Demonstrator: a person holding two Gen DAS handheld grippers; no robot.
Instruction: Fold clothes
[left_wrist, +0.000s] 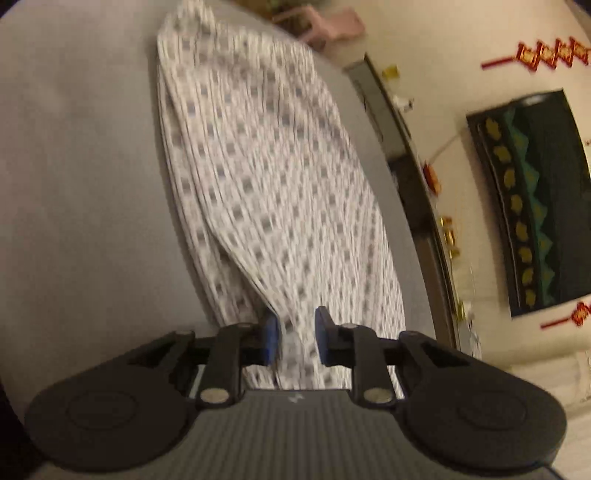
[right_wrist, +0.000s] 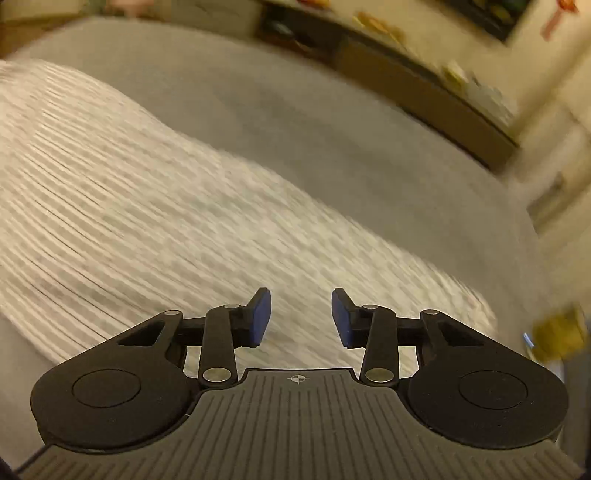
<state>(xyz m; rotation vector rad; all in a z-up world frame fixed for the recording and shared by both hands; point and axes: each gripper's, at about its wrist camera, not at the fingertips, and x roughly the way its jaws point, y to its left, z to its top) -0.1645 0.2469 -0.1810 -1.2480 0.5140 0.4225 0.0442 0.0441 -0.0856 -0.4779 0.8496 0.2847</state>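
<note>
A white garment with small grey checks (left_wrist: 258, 166) lies folded in layers on a grey bed-like surface (left_wrist: 74, 166). Its long shape runs away from my left gripper (left_wrist: 297, 339). That gripper hovers at the near end of the cloth with its blue pads apart and nothing pinched between them. A fold edge ends close to its left pad (left_wrist: 271, 338). In the right wrist view the same garment (right_wrist: 129, 203) is blurred and spreads left across the grey surface (right_wrist: 314, 129). My right gripper (right_wrist: 301, 317) is open above the cloth's near edge and holds nothing.
A low dark cabinet (left_wrist: 406, 177) runs along the surface's far side, with small items on top. On the wall hang a dark framed panel (left_wrist: 535, 199) and red ornaments (left_wrist: 546, 55). A pink stool (left_wrist: 332, 26) stands beyond. A blurred yellow object (right_wrist: 557, 336) sits at the right edge.
</note>
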